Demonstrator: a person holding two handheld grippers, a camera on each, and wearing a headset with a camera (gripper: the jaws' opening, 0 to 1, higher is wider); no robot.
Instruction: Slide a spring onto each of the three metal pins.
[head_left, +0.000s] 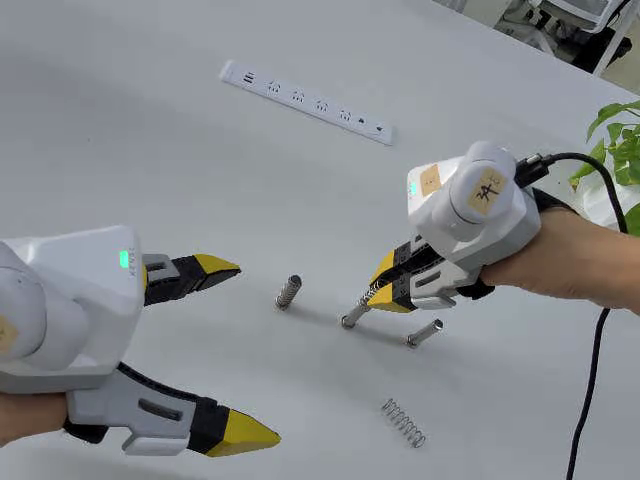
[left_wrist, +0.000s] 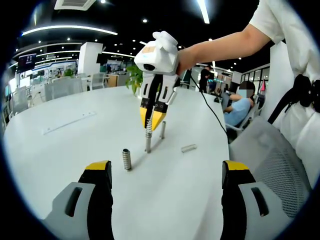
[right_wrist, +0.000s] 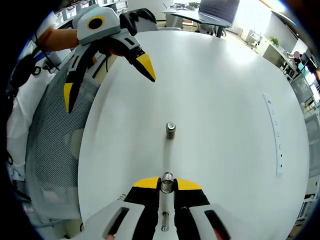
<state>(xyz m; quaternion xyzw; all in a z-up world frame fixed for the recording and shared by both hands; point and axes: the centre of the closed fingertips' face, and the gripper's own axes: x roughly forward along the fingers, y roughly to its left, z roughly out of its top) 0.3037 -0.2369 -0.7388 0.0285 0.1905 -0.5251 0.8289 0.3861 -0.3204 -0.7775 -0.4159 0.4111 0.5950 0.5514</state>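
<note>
The held spring (head_left: 367, 296) is pinched between the yellow tips of the right gripper (head_left: 386, 286). It slants down toward the head of the middle pin (head_left: 349, 319), which stands on the white table (head_left: 150, 180). Whether its lowest coil has caught the pin's tip I cannot say for sure, though the left gripper view suggests spring and pin are in line and touching.

It looks a light, soft coil of thin wire. Squeezed hard, it would likely buckle or shoot out sideways, so the hold belongs on the upper coils, gently, with the bottom end left free to swallow the pin. The right jaws are clamped on it in about that way.

At nine o'clock from this pin stands the dressed pin (head_left: 288, 291), its spring on. At four o'clock is the bare pin (head_left: 424, 333), and further out at five o'clock the loose spring (head_left: 403, 421) lies flat.

The right hand (head_left: 562, 256) comes in from three o'clock, with its gripper pitched nose-down. The left gripper (head_left: 232, 350) hovers at eight o'clock, jaws spread wide, holding nothing.
</note>
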